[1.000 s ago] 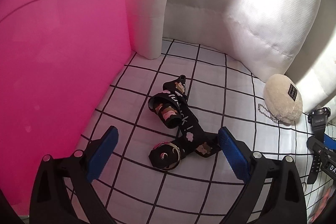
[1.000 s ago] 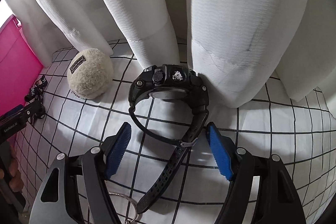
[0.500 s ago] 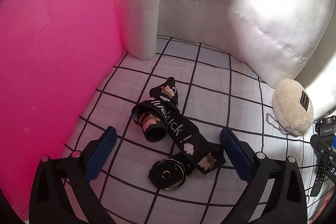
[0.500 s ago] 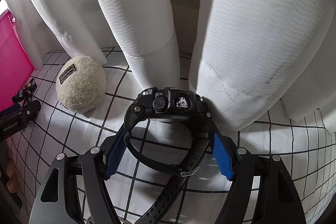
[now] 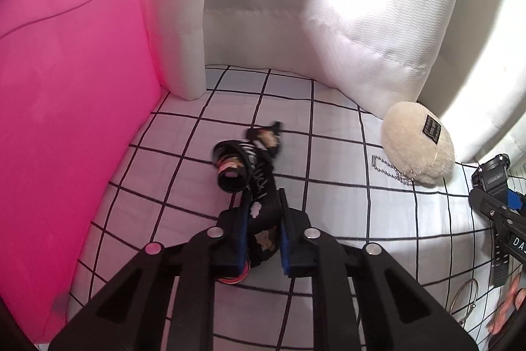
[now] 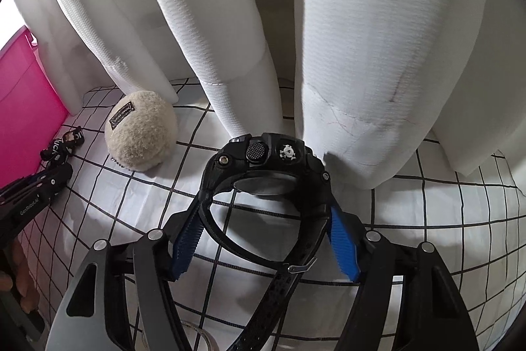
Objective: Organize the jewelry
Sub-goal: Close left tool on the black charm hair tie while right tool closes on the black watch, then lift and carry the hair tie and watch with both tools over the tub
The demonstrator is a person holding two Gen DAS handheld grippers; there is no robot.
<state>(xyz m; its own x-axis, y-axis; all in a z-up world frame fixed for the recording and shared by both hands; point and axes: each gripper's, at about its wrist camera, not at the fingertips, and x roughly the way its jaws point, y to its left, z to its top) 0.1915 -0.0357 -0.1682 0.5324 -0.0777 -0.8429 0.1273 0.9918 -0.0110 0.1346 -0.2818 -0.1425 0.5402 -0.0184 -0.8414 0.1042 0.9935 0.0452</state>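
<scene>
Your left gripper (image 5: pixel 263 229) is pinching the strap (image 5: pixel 259 186) low on the checked cloth (image 5: pixel 335 160), ready to lift. Your right gripper (image 6: pixel 266 239) is closing around the watch (image 6: pixel 266 166), pads on its band.

On the cloth (image 5: pixel 335 160), the strap (image 5: pixel 259 186) lies left of the pouch (image 5: pixel 417 140), the watch (image 6: pixel 266 173) right of it.
</scene>
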